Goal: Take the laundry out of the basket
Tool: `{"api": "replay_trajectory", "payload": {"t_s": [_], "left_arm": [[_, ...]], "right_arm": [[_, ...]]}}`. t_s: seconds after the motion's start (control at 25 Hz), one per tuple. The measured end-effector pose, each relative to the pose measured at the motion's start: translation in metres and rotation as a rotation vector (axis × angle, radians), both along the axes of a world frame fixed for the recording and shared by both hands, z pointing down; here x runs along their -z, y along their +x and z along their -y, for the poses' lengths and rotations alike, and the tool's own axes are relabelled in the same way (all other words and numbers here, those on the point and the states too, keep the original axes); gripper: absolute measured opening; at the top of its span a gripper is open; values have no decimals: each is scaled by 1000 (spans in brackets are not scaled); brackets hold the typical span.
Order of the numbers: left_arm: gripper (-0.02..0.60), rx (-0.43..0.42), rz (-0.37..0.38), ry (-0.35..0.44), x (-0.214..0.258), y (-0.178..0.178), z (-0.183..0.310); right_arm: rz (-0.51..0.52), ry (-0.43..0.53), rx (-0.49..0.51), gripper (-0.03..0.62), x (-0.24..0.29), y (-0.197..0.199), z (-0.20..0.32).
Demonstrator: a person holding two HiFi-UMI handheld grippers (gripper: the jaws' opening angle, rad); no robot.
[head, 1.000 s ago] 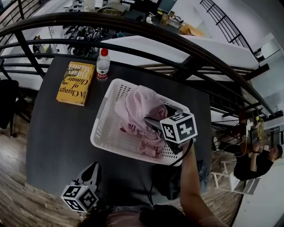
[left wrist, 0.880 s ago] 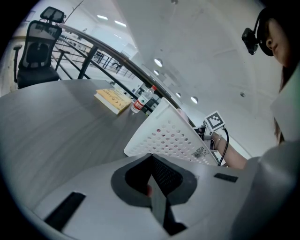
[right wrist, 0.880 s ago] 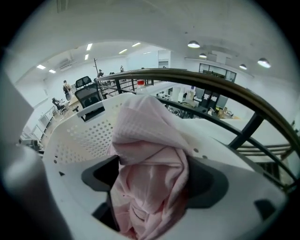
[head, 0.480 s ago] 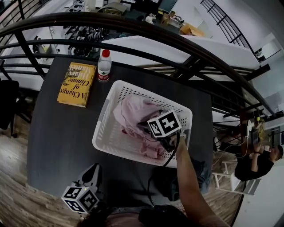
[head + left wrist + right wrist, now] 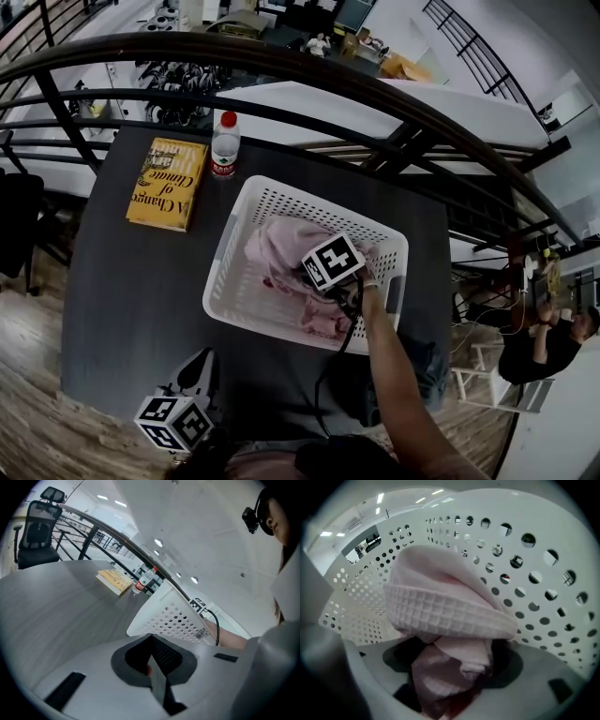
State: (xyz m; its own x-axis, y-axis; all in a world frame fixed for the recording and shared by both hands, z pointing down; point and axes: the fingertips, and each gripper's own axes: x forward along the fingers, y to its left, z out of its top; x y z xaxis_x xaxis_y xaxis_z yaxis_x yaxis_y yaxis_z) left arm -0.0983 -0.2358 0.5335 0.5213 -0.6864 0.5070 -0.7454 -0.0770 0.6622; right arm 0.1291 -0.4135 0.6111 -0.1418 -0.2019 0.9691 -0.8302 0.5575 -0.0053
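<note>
Dark desk: yellow book flat at far left, red-capped water bottle upright just right of it. Black railing beyond. Office chair left.

Black-white marker cube, black cable

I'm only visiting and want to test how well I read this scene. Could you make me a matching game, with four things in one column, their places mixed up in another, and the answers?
Things:
1. yellow book
2. water bottle
3. pink laundry
4. left gripper

Places:
A. in the white basket, clamped by the right gripper
B. at the near edge of the table, apart from the basket
C. flat on the table, left of the basket
D. upright beside the book

Pairs: 1-C, 2-D, 3-A, 4-B.
</note>
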Motion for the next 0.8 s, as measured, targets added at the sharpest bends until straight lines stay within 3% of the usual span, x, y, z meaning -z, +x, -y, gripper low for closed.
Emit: {"api": "replay_trajectory", "payload": {"t_s": [0.32, 0.8], "left_arm": [[-3, 3, -5, 18, 8, -7, -6], [-2, 36, 8, 66, 31, -28, -24]], "right_arm": [[-17, 8, 1, 284, 2, -3, -3], [-4, 60, -78, 176, 14, 6, -9]]}}
